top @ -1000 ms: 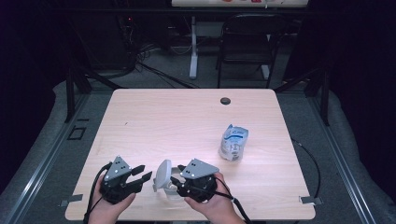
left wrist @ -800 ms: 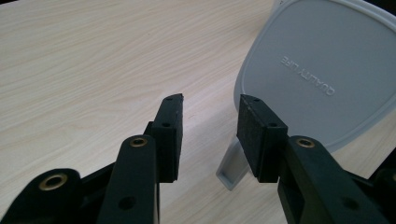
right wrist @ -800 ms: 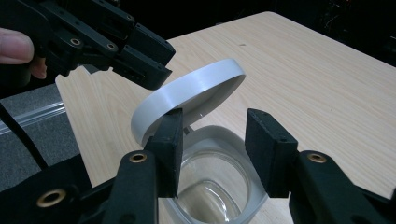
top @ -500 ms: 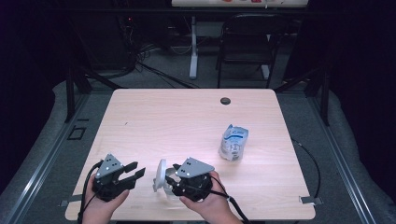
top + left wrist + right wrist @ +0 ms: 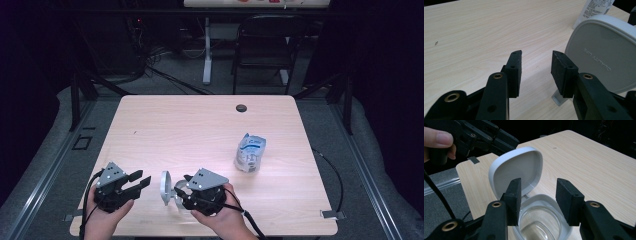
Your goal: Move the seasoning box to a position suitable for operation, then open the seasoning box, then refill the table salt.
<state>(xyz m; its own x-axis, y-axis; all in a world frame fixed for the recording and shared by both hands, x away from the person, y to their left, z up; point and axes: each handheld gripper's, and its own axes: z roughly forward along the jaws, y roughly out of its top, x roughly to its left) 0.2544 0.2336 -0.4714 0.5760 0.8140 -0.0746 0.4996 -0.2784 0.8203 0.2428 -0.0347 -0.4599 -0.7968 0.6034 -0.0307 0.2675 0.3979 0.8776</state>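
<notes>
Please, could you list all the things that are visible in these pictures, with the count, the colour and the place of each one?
container with hinged lid: 1, white-grey with a clear inside, near edge of the table, lid standing open, between the jaws of the right gripper
packet: 1, white and blue, right half of the table, apart from the grippers
round grommet: 1, black, far edge of the table
table: 1, light wood
chair: 1, black, behind the table
left gripper: 1, black, near left corner, jaws open, nothing between them
right gripper: 1, black, near edge, at the container
hands: 2, at the bottom edge
</notes>
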